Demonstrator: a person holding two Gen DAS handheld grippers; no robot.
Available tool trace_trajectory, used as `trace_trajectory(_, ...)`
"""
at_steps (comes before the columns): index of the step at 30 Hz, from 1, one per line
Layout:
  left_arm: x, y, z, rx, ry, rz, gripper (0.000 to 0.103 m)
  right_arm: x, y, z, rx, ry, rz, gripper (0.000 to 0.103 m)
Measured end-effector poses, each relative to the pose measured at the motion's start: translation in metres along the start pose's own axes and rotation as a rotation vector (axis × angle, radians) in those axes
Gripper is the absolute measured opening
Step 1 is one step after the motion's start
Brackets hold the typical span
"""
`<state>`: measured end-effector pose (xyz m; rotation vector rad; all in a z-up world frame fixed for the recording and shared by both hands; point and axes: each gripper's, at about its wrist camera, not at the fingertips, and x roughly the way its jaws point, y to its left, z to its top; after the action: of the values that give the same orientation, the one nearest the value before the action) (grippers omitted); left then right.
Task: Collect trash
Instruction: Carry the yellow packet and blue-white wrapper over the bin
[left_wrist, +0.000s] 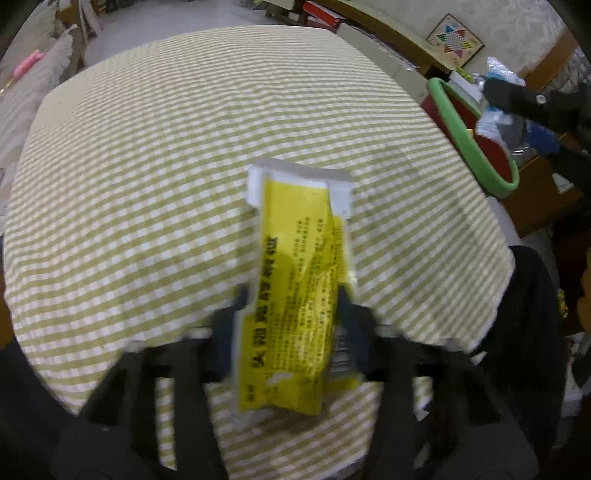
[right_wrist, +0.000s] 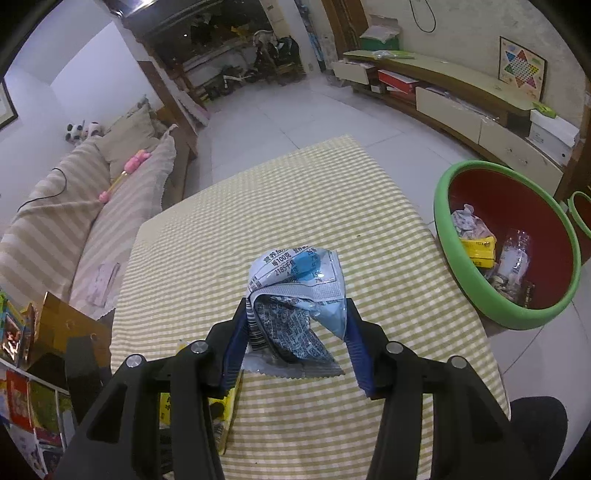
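The left gripper (left_wrist: 291, 328) clamps a yellow packet (left_wrist: 295, 295) between its blue pads, the packet standing up out of the jaws with its white torn end (left_wrist: 299, 184) farthest from the camera, above a tabletop (left_wrist: 147, 166) spread with a green-and-white checked cloth. The frame is blurred around the fingers.

The right gripper (right_wrist: 295, 328) pinches a crumpled blue-and-white wrapper (right_wrist: 295, 295) between its ribbed blue pads (right_wrist: 234, 339), the wrapper bunched and folded, its serrated edge lying low near the camera. It too hangs over the tabletop (right_wrist: 258, 203). Beneath this gripper's left finger, at the near left of the right wrist view, part of the yellow packet (right_wrist: 229, 406) shows.

To the right, just off the tabletop's edge, sits a red bin (right_wrist: 517, 206) with a green rim. Inside it lie a crumpled pale wrapper (right_wrist: 467, 221), a yellow scrap (right_wrist: 478, 251) and a clear plastic bottle (right_wrist: 513, 258). A second green rim (right_wrist: 574, 210) shows just beyond it at the frame's right edge. In the left wrist view the bin (left_wrist: 465, 136) appears at the far right, with the right gripper (left_wrist: 532, 103) and its wrapper above it.

Farther left stands a sofa (right_wrist: 74, 214) in striped covers with a pink toy (right_wrist: 127, 170) on it. Along the far right wall runs a low cabinet (right_wrist: 461, 96), and a Chinese checkers board (right_wrist: 521, 68) leans against the wall above it.
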<state>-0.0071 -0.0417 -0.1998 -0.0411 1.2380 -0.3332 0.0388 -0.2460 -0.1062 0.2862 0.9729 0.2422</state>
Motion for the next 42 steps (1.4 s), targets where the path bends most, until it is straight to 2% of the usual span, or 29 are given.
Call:
trace_trajectory(1, 0.001, -0.005, 0.001, -0.003, -0.004, 0.003, 0.030, -0.001, -0.002, 0.000, 0.004, -0.003, 0.004, 0.048)
trace_trajectory(4, -0.005, -0.017, 0.010, 0.001, -0.039, 0.005, 0.029, -0.005, -0.009, 0.000, 0.022, -0.012, 0.024, 0.048)
trace_trajectory(9, -0.036, -0.026, 0.030, 0.003, -0.131, -0.024, 0.029, -0.018, -0.020, 0.003, 0.030, -0.046, 0.020, 0.048)
trace_trajectory(13, -0.053, -0.041, 0.060, 0.013, -0.188, -0.075, 0.029, -0.034, -0.036, 0.008, 0.054, -0.082, 0.010, 0.048)
trace_trajectory(18, -0.055, -0.071, 0.093, 0.053, -0.221, -0.136, 0.029, -0.056, -0.061, 0.017, 0.068, -0.126, -0.039, 0.048)
trace_trajectory(24, -0.037, -0.125, 0.129, 0.121, -0.227, -0.223, 0.029, -0.072, -0.111, 0.030, 0.117, -0.166, -0.102, 0.048)
trace_trajectory(29, -0.013, -0.167, 0.156, 0.151, -0.202, -0.285, 0.029, -0.081, -0.155, 0.042, 0.164, -0.194, -0.155, 0.048)
trace_trajectory(36, 0.013, -0.212, 0.186, 0.224, -0.176, -0.290, 0.029, -0.080, -0.217, 0.054, 0.273, -0.201, -0.176, 0.048)
trace_trajectory(42, 0.040, -0.239, 0.202, 0.271, -0.119, -0.280, 0.030, -0.071, -0.240, 0.060, 0.299, -0.188, -0.183, 0.048)
